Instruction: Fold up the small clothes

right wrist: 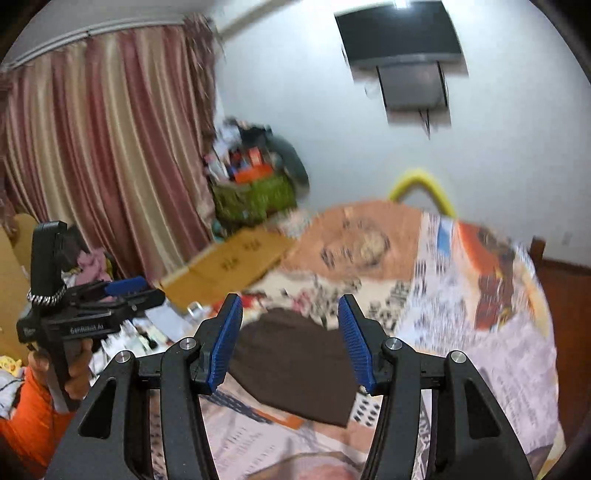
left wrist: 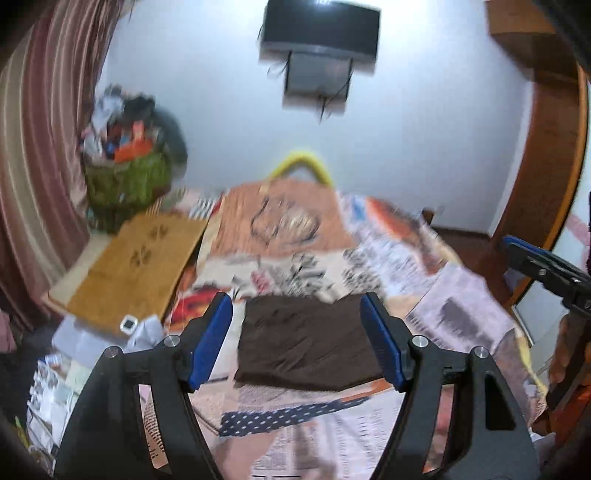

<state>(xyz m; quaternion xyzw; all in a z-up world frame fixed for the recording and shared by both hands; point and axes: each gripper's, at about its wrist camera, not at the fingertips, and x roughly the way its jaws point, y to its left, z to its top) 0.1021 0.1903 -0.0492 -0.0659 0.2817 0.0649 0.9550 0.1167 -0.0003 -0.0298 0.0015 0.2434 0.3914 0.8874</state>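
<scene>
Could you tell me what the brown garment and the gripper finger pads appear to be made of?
The brown garment looks like soft matte woven or knit cloth: it lies flat with fine creases and no shine. The left gripper finger pads look like blue ribbed rubber or plastic, grooved across the face; which one is unclear.

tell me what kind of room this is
Probably a bedroom or living room in a home. A wall-mounted TV hangs above, striped curtains cover one side, and a folded brown cloth lies on a surface covered in newspaper, with a cluttered green basket nearby.
</scene>
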